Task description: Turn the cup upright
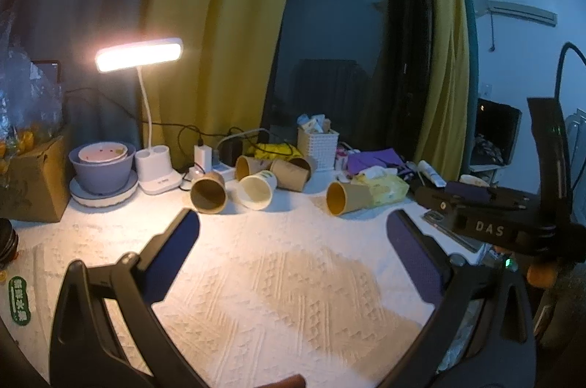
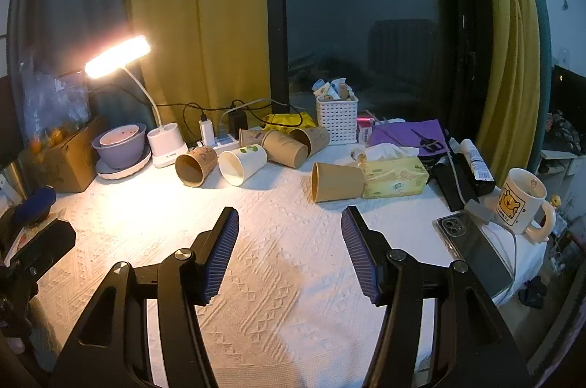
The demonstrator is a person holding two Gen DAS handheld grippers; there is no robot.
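Several paper cups lie on their sides at the back of the white cloth. A brown cup (image 2: 337, 182) lies alone against a yellow tissue pack, mouth to the left; it also shows in the left wrist view (image 1: 346, 198). Further left lie a white cup (image 2: 242, 164) (image 1: 256, 190) and a brown cup (image 2: 195, 165) (image 1: 208, 193), mouths toward me. More brown cups (image 2: 289, 146) lie behind them. My right gripper (image 2: 290, 219) is open and empty above the cloth, short of the cups. My left gripper (image 1: 293, 223) is open and empty too.
A lit desk lamp (image 2: 117, 57) stands at the back left beside stacked bowls (image 2: 121, 146) and a cardboard box (image 2: 66, 161). A white basket (image 2: 337, 118), tissue pack (image 2: 393, 177), phone (image 2: 472, 241) and mug (image 2: 522, 201) sit to the right. A power strip with cables lies behind the cups.
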